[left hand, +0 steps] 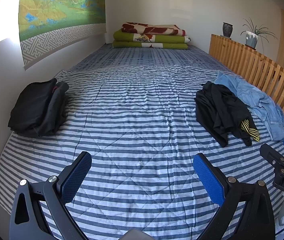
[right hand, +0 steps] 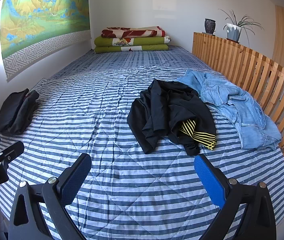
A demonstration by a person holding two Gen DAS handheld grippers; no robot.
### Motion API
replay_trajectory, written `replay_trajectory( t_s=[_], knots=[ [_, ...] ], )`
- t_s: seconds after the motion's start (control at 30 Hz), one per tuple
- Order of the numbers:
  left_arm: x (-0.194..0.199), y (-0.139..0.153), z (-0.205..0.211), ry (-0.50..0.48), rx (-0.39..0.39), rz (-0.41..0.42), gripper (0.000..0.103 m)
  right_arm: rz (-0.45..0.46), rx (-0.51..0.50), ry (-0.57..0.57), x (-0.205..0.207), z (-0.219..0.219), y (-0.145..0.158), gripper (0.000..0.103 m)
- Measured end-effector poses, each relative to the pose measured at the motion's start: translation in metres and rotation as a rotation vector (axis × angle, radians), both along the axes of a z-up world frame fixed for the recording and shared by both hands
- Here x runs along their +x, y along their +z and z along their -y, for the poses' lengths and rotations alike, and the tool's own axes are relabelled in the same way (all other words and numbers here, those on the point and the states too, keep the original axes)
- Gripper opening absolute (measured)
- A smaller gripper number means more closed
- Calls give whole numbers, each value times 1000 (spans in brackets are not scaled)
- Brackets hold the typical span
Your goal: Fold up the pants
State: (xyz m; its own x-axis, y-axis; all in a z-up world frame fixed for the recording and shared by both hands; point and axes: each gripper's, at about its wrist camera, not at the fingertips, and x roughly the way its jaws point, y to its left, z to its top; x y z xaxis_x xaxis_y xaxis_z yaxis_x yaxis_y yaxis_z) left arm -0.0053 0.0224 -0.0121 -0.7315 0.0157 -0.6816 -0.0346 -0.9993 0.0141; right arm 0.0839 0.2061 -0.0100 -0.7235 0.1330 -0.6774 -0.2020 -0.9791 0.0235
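Left wrist: striped bed (left hand: 142,120); wooden rail (left hand: 262,68)

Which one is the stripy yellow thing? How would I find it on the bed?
Start at the wooden slatted rail along the right side of the bed. Next to it lies a light blue denim garment, and beside that a crumpled black garment. The black-and-yellow striped cloth pokes out from under the black one's near edge, the only bright yellow thing on the striped quilt.
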Motion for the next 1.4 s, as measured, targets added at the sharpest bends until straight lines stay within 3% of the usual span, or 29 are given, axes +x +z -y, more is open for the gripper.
replay_trajectory(
  t_s=[0.5,0.9,1.4],
  knots=[
    [-6,-4,1,-5,17,14,103,12,-35,6,-3,-8,-7,101],
    [-10,-10,-6,-14,-3,17,103,-34,-58,-35,1,-24,-7,101],
    [-13,-12,-15,-30,-10,13,103,-2,-20,-15,-2,-26,-11,96]
  ],
)
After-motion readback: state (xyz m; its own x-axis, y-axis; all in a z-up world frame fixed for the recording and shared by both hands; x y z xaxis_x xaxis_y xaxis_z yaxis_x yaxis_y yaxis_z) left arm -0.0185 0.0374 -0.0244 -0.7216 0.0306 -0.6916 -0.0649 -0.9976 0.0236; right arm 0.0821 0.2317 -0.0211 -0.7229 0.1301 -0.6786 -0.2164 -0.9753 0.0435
